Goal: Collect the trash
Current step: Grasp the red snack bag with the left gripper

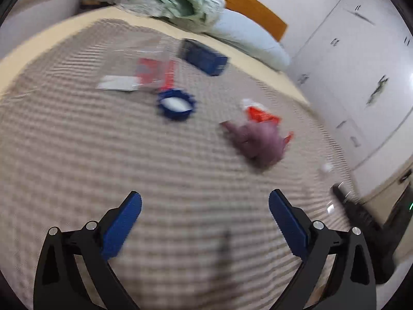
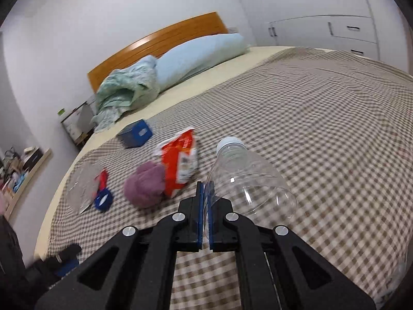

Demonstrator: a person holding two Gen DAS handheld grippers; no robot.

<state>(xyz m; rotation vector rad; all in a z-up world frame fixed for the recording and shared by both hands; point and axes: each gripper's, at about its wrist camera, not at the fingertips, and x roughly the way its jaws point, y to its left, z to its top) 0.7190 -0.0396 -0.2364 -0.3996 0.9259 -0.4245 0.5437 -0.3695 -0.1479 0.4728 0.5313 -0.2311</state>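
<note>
Right gripper (image 2: 205, 188), angled down, pinches the clear bottle (image 2: 247, 178); left gripper (image 1: 205, 204) hangs spread.

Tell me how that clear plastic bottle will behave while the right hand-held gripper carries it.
The bottle looks empty, so probably very light. The right hand-held gripper pinches only its thin clear wall near the base, which likely buckles, so the grip may slip. Round and capped, it would probably roll on the checked bedspread if dropped.
</note>
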